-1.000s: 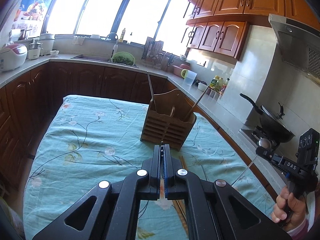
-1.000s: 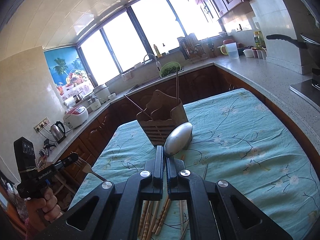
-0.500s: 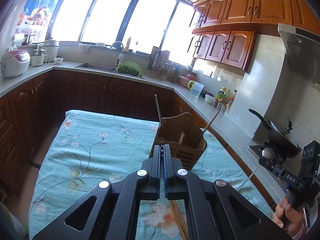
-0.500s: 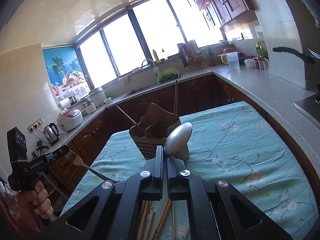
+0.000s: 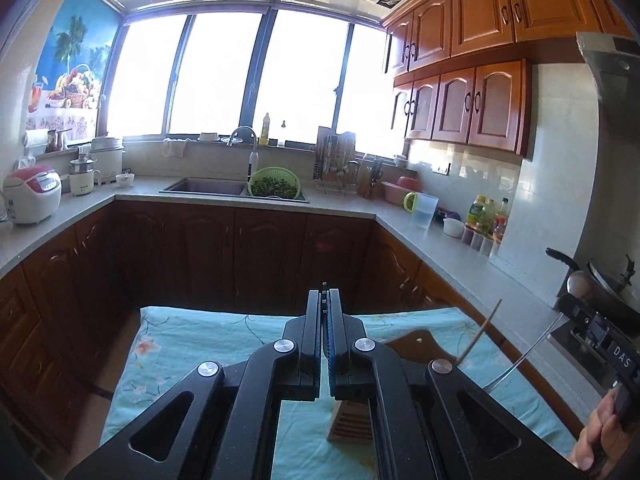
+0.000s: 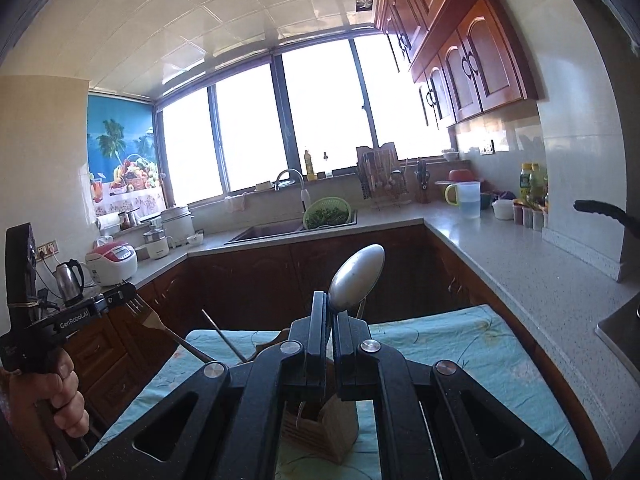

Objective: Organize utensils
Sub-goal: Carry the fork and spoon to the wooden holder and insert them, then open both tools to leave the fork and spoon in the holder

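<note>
The right gripper (image 6: 331,308) has its jaws clamped on a spoon (image 6: 357,278), whose bowl sticks up past the tips, tilted right, handle running down between them. The left gripper (image 6: 127,291) is clamped on a fork (image 6: 154,318), tines at the jaws, handle slanting down-right. Both hover above the wooden holder (image 6: 320,428) on the cloth-covered worktop (image 6: 460,344).

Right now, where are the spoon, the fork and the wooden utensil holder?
spoon (image 6: 357,278): right wrist view, back of its bowl.
fork (image 6: 149,317): right wrist view, base of its tines.
wooden utensil holder (image 6: 320,432): right wrist view, slatted front wall.
</note>
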Motion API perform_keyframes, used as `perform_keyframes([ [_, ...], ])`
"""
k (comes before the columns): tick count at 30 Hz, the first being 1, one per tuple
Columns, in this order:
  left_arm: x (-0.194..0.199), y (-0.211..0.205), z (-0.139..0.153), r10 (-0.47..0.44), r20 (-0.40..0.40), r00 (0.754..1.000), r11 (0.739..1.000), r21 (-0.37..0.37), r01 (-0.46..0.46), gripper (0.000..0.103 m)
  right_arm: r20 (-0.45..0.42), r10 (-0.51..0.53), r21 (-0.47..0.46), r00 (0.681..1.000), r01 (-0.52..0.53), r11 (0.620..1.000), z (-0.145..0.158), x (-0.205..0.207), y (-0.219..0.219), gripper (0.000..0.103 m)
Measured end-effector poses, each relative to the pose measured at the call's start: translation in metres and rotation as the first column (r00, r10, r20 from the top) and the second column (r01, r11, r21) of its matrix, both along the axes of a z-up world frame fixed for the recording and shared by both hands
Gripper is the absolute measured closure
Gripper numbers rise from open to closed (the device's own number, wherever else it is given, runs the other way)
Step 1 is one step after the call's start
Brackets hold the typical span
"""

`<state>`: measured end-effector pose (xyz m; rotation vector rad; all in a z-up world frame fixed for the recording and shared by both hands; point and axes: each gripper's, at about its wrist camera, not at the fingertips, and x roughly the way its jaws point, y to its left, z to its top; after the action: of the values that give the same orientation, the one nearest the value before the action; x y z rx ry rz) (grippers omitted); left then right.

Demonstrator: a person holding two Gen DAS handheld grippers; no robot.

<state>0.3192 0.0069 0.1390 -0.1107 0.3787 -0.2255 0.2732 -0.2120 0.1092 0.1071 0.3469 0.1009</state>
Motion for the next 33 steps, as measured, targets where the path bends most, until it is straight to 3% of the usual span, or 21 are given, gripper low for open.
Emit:
perform_keyframes([
  [4, 0.028, -0.031, -0.017, 0.016, -0.009, 1.000, 0.997, 0.076, -0.015, 0.103, 0.001, 0.001, -0.073, 1.000, -0.001, 0.997, -0.018, 0.022, 0.016, 0.101],
  [10, 0.055, -0.068, -0.044, -0.013, -0.072, 0.997, 0.991, 0.135, 0.023, 0.103, -0.084, 0.015, -0.123, 0.996, -0.025, 0.992, -0.059, 0.040, 0.026, 0.101],
  [17, 0.087, -0.078, -0.062, -0.068, -0.143, 0.987, 0.991, 0.107, 0.084, 0.102, -0.202, 0.032, -0.063, 0.979, -0.045, 0.997, -0.090, 0.051, 0.013, 0.101],
  [23, 0.100, -0.074, -0.062, -0.098, -0.165, 0.981, 0.983, 0.137, 0.121, 0.101, -0.262, 0.049, -0.015, 0.964, -0.054, 0.998, -0.102, 0.058, 0.003, 0.100],
  [33, 0.091, -0.059, -0.064, -0.098, -0.175, 0.980, 0.986, 0.119, 0.120, 0.101, -0.275, 0.053, 0.018, 0.960, -0.050, 0.999, -0.101, 0.060, 0.000, 0.098],
])
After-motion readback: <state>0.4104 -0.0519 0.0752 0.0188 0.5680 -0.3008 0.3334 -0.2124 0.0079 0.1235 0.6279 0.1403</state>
